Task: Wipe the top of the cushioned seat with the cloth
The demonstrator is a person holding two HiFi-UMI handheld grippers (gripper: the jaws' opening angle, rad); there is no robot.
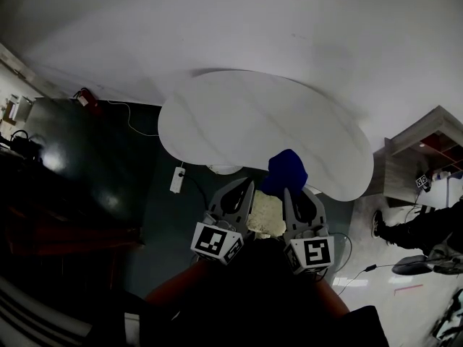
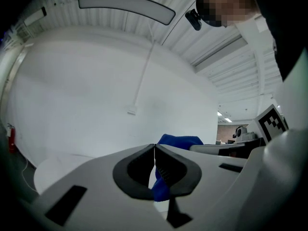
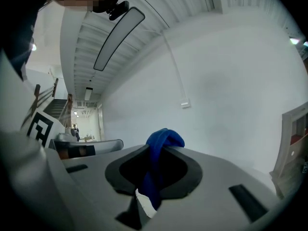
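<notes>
The blue cloth (image 1: 287,170) sits just below the middle of the head view, bunched over the near edge of a white oval counter (image 1: 239,121). The right tool (image 1: 289,192) grips it. In the right gripper view the two dark pads close on the fabric, which runs down between them and bulges in a fold (image 3: 163,139) above the tips of that tool (image 3: 156,150).

The left tool (image 1: 246,190) lies just beside the right one, on its left in the frame. In the left gripper view its jaws are closed, with the tips meeting in a thin line (image 2: 154,148). The cloth (image 2: 180,139) shows as a blue hump just beyond them, and more blue shows through the hollow under the pads.

Between the two tools a pale yellowish patch (image 1: 265,215) is visible. I cannot tell whether it is the cushioned seat.

Each tool carries a marker cube, the left one (image 1: 215,241) and the right one (image 1: 311,251), at the lower middle of the frame.

A dark floor (image 1: 108,165) spreads to the left, with a white plug block (image 1: 177,179) on a cable. A pale shelf unit (image 1: 427,147) stands at the right edge, and a dark shoe (image 1: 380,224) shows below it.
</notes>
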